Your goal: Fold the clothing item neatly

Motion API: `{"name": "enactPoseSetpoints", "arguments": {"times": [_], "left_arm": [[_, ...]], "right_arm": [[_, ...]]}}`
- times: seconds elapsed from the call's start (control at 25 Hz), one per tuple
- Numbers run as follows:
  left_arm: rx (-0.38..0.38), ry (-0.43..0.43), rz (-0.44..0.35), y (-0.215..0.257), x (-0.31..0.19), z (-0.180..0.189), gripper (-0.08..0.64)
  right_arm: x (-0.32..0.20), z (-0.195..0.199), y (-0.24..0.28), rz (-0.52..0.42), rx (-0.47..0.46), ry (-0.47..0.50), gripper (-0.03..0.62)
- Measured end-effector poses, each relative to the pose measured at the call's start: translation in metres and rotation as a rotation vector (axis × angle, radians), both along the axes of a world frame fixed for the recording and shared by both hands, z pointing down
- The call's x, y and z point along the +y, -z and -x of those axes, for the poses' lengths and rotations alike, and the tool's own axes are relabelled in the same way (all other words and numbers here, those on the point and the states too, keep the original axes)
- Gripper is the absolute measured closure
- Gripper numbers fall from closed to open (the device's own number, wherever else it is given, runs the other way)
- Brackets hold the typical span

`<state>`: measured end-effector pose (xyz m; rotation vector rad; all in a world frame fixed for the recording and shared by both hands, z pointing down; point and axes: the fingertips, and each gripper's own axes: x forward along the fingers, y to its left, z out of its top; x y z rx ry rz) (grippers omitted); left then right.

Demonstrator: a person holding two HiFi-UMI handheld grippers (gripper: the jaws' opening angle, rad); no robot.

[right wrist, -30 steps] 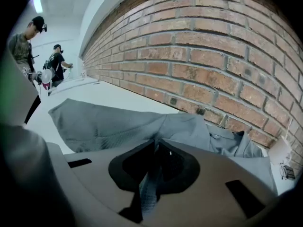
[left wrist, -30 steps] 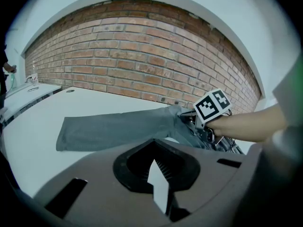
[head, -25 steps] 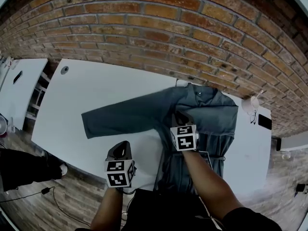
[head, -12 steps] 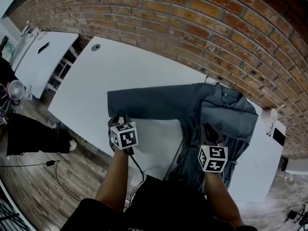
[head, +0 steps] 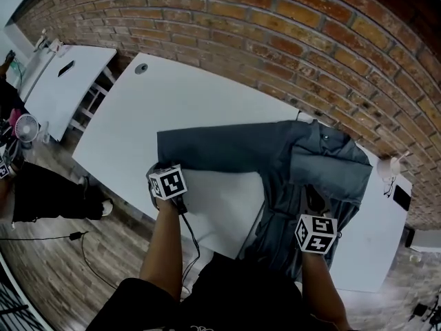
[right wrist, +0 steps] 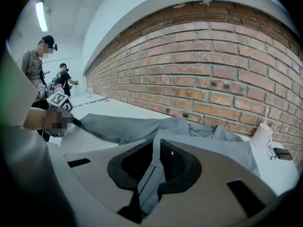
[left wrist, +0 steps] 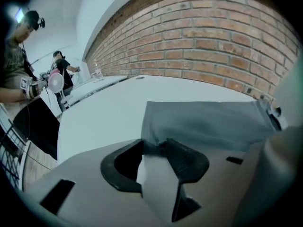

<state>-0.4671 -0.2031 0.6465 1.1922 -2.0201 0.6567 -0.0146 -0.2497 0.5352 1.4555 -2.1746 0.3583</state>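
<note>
Shirt [head: 317,164] lies on table [head: 172,95], one sleeve folded across its front; other sleeve [head: 213,150] outstretched; left claw [left wrist: 154,146], jaws just opening, released around the cuff corner; right claw [right wrist: 156,150] clenched above the front; most folding apparently remains.

The left gripper [left wrist: 154,148] had just been opening its jaws, sleeve [left wrist: 203,124] edge between their tips; the right gripper [right wrist: 156,150] clamped the jacket [right wrist: 128,126].
</note>
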Motion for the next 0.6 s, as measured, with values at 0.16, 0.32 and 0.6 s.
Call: {"name": "enactPoseSetpoints", "arguments": {"times": [0.16, 0.32, 0.6], "left_arm": [[0.09, -0.105, 0.05, -0.006, -0.013, -0.012, 0.532], [0.036, -0.139, 0.079, 0.007, -0.013, -0.015, 0.534], [-0.073, -0.244, -0.123, 0.08, -0.056, -0.06, 0.534]], "right_arm": [[0.003, -0.007, 0.002, -0.01, 0.003, -0.004, 0.561], [0.01, -0.015, 0.004, -0.012, -0.009, -0.018, 0.561], [0.016, -0.048, 0.018, -0.045, -0.027, -0.069, 0.561]]}}
